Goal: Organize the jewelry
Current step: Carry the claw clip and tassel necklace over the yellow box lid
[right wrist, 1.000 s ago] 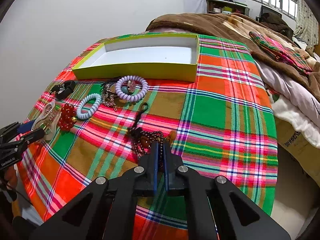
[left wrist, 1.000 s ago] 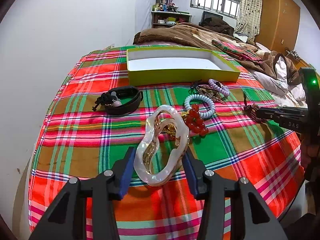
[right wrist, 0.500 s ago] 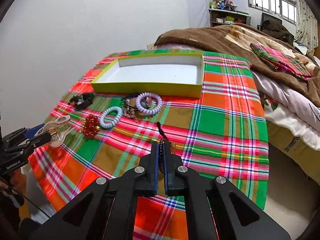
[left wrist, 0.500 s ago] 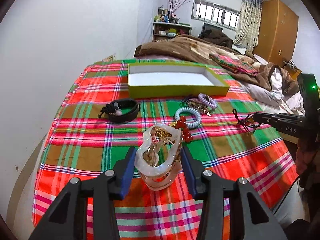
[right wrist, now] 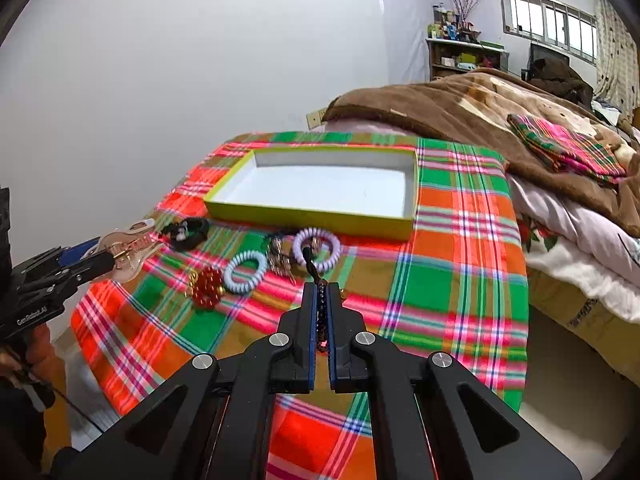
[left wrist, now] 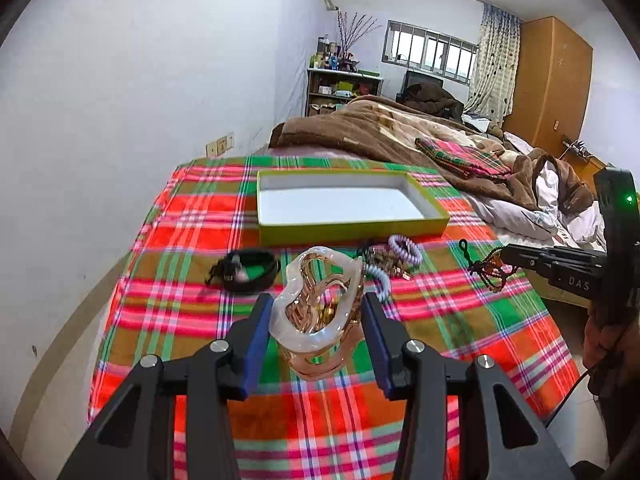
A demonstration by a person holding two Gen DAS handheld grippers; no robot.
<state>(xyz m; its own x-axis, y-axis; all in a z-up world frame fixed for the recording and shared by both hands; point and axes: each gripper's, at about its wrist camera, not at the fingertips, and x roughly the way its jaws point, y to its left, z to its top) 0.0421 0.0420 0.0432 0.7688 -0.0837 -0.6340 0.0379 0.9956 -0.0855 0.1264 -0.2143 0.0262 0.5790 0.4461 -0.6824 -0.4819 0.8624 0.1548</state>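
Note:
My left gripper (left wrist: 316,312) is shut on a wavy translucent white-and-amber bangle (left wrist: 318,312) and holds it above the plaid cloth; it also shows in the right wrist view (right wrist: 128,250). My right gripper (right wrist: 320,296) is shut on a dark beaded bracelet (right wrist: 314,264), also lifted; the bracelet dangles from it in the left wrist view (left wrist: 490,266). An empty yellow-green box (left wrist: 352,230) with a white inside sits at the back of the cloth. On the cloth lie a black bracelet (left wrist: 248,270), a lilac coil ring (right wrist: 316,248), a pale blue coil ring (right wrist: 245,271) and red beads (right wrist: 207,287).
A small metal chain piece (right wrist: 280,258) lies between the coil rings. The plaid cloth (right wrist: 452,280) covers the bed end; its right and front edges drop off. A brown blanket (left wrist: 384,132) lies behind the box. A white wall runs along the left.
Both grippers have risen and pulled back from the cloth, each carrying its piece. The bangle and the beaded bracelet now hang clear of the cloth.

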